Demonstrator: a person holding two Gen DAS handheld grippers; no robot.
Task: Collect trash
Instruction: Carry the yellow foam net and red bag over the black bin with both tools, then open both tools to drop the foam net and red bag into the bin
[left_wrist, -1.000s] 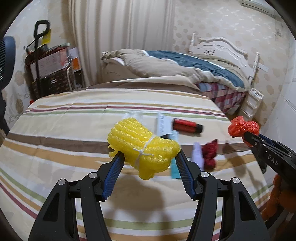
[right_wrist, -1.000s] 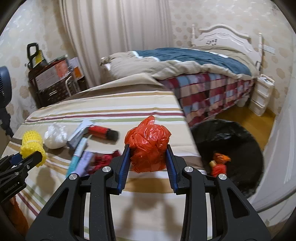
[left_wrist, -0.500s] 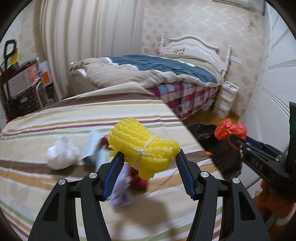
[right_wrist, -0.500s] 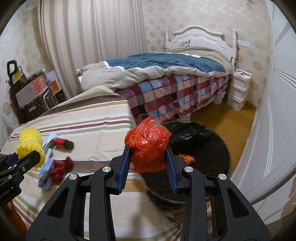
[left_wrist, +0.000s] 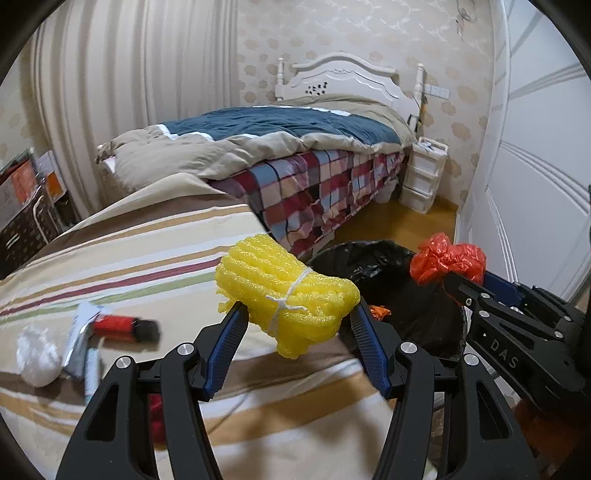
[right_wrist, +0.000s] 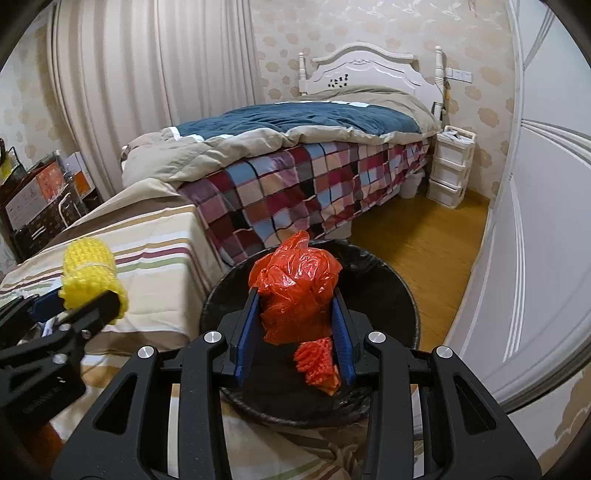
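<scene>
1. A bedroom: a striped bedspread (left_wrist: 155, 254) with a black-lined trash bin (right_wrist: 391, 291) just off its right edge.
2. The right gripper (right_wrist: 295, 325) pinches a crumpled red plastic bag (right_wrist: 295, 291) over the bin's opening; it looks light, soft and slippery.
3. The left gripper (left_wrist: 295, 332) clamps a tied yellow foam bundle (left_wrist: 288, 295) across its middle above the bedspread's right edge, a springy, featherweight thing.
</scene>
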